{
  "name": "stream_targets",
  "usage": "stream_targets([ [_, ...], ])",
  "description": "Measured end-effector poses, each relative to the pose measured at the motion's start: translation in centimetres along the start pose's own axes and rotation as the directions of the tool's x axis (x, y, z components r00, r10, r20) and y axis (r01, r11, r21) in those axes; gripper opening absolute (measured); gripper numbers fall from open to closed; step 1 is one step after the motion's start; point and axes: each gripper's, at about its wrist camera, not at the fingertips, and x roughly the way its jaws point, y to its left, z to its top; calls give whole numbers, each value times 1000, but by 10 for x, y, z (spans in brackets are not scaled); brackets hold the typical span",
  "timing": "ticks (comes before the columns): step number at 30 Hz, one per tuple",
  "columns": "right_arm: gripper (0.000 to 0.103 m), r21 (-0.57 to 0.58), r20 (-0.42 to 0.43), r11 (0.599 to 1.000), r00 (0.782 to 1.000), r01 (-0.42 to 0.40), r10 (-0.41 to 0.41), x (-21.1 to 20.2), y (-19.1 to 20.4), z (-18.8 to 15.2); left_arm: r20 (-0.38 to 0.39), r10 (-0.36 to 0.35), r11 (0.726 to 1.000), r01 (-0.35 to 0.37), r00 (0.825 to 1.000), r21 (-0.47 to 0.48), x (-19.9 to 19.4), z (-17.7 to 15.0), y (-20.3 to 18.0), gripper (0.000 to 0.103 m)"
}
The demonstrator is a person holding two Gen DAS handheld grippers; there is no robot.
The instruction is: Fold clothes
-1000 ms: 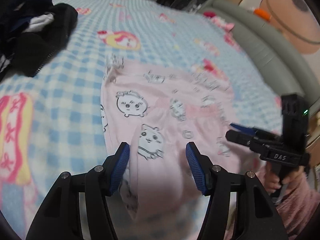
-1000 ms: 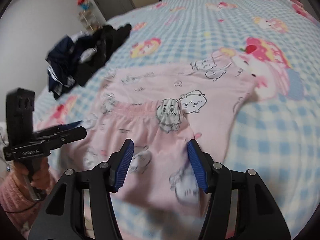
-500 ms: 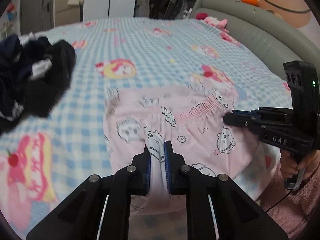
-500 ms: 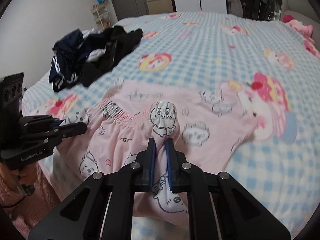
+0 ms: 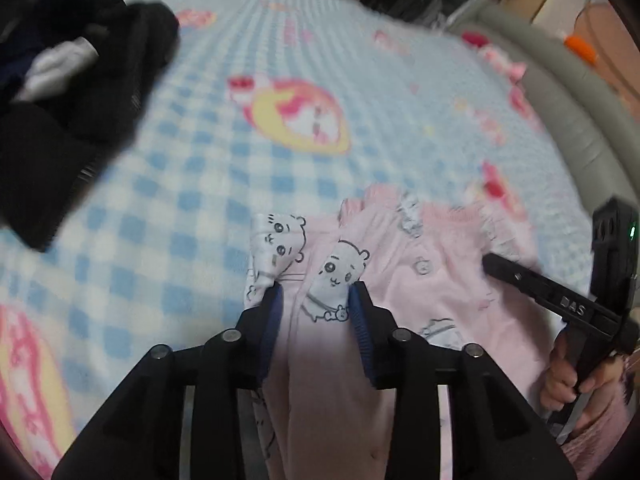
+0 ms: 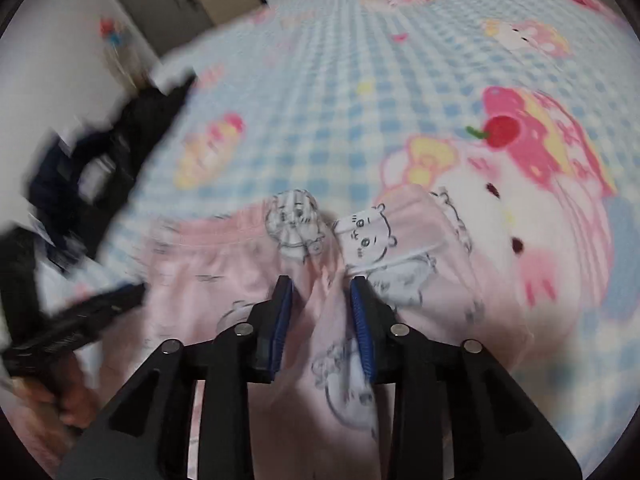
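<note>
Pink pyjama trousers [image 5: 424, 280] printed with cartoon animals lie folded over on the blue checked blanket; they also show in the right wrist view [image 6: 224, 276]. My left gripper [image 5: 316, 296] is open, its blue pads either side of a raised fold of the pink cloth. My right gripper [image 6: 322, 294] is open too, with pink cloth lying between its pads. Each gripper shows in the other's view, the right one [image 5: 500, 266] at the right edge, the left one [image 6: 120, 298] at the left, blurred.
A heap of dark clothes [image 5: 68, 92] lies at the far left of the bed, also in the right wrist view [image 6: 96, 168]. A grey padded bed frame [image 5: 576, 120] curves along the right side. Doors and furniture stand beyond the bed.
Both grippers were shut on the pink cloth half a second ago and carried it forward; now both have opened and the cloth lies folded over itself.
</note>
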Motion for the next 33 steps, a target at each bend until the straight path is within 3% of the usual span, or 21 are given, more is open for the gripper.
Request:
stream_targets([
  [1, 57, 16, 40, 1000, 999, -17, 17, -16, -3, -5, 48, -6, 1000, 6, 999, -12, -16, -5, 2, 70],
  [2, 65, 30, 80, 999, 996, -35, 33, -31, -6, -9, 85, -10, 1000, 12, 996, -29, -30, -11, 5, 71],
  [5, 65, 78, 112, 995, 992, -67, 59, -61, -18, -29, 111, -28, 990, 44, 993, -136, -51, -37, 23, 71],
  [9, 67, 81, 18, 994, 997, -70, 69, -63, -29, -63, 54, -111, 960, 121, 992, -253, -46, -78, 40, 69],
  [12, 67, 92, -20, 989, 993, -111, 114, -53, -31, -78, 56, -153, 951, 162, 987, -265, -39, -86, 34, 54],
  [16, 66, 179, 8, 967, 983, -181, 183, -54, -33, -76, 71, -184, 947, 196, 980, -256, -38, -83, 21, 38],
  [18, 66, 205, 34, 954, 976, -218, 216, -61, -28, -75, 92, -225, 934, 242, 970, -262, -39, -81, 21, 36],
  [20, 63, 174, 17, 969, 985, -174, 174, -59, -20, -73, 108, -268, 921, 288, 957, -264, -38, -78, 22, 36],
  [24, 62, 128, -46, 985, 992, -115, 122, -36, -16, -67, 12, -248, 945, 244, 969, -217, -10, -69, 7, 37],
  [25, 59, 102, -59, 990, 993, -94, 101, -28, -14, -66, -11, -226, 954, 219, 974, -202, -3, -68, 1, 33],
  [26, 41, 84, -72, 995, 995, -61, 67, -22, -14, -65, -34, -204, 963, 194, 978, -186, 3, -66, -4, 28],
  [27, 33, 71, -75, 997, 996, -34, 39, -23, -13, -65, -41, -185, 970, 176, 982, -168, 5, -65, -9, 20],
  [29, 16, 44, -37, 999, 999, -28, 30, -39, -8, -65, -3, -165, 978, 163, 986, -134, -10, -62, -18, 17],
  [33, 10, -50, 35, 999, 999, 15, -13, -81, 10, -73, 44, -209, 972, 213, 977, -97, -43, -60, -20, 15],
])
